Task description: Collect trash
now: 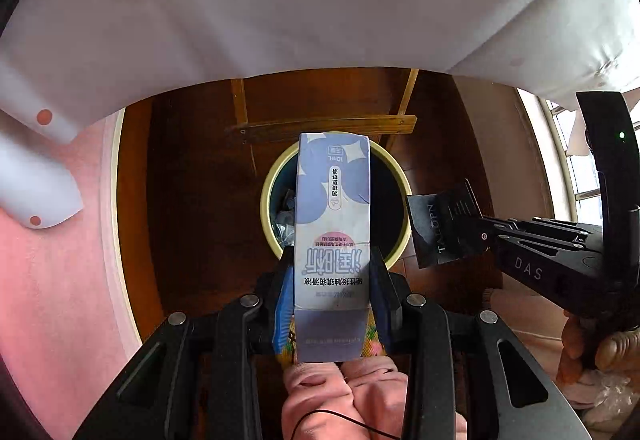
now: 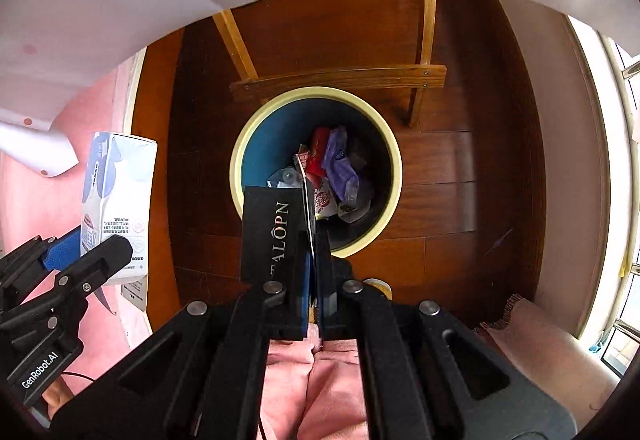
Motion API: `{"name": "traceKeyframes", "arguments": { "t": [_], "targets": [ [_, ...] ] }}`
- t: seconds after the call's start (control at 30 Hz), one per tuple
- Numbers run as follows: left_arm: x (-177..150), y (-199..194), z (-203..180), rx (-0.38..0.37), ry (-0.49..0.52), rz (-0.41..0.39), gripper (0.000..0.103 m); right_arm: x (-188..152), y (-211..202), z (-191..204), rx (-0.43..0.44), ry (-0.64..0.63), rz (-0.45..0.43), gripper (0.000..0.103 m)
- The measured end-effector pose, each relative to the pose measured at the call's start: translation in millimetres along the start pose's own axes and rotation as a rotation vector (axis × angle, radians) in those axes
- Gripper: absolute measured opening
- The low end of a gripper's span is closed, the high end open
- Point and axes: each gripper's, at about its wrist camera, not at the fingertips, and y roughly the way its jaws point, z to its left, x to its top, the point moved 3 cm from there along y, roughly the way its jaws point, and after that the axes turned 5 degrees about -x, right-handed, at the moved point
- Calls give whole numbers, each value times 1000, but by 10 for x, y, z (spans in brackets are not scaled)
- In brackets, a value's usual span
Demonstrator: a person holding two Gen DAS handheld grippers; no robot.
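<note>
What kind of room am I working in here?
Most likely a home room, perhaps a bedroom or living space: dark wood plank floor, a white cloth with pink dots draped over wooden furniture, a window at the right, and a small round bin holding wrappers.
</note>
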Motion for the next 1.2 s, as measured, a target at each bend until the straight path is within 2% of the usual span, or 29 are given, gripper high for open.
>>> {"name": "traceKeyframes", "arguments": {
  "t": [0.17, 0.27, 0.3, 0.37, 0.4, 0.43, 0.7, 0.9, 1.2],
  "targets": [
    [115, 438, -59, -29, -3, 16, 33, 146, 331, -153, 29, 57, -16, 0],
    [196, 577, -45, -34, -1, 9, 33, 231, 494, -227, 99, 92, -10, 1],
    [211, 622, -50, -43, 1, 5, 35, 246, 535, -238, 126, 102, 0, 4],
    [253, 679, -39, -56, 4, 7, 46, 267, 601, -249, 146, 109, 10, 28],
    [280, 709, 10, -58, 5, 18, 71, 268, 613, -242, 151, 106, 2, 52],
    [316, 743, 43, -49, 1, 26, 93, 269, 613, -236, 162, 104, -10, 57],
    [382, 750, 300, -1, -37, 23, 95, 236, 602, -207, 152, 88, -43, 57],
    [377, 491, 418, 8, -57, -7, 95, 196, 526, -187, 148, 73, -59, 58],
    [386, 195, 380, 13, -58, -38, 95, 173, 303, -96, 143, 69, -75, 65]
  ]
}}
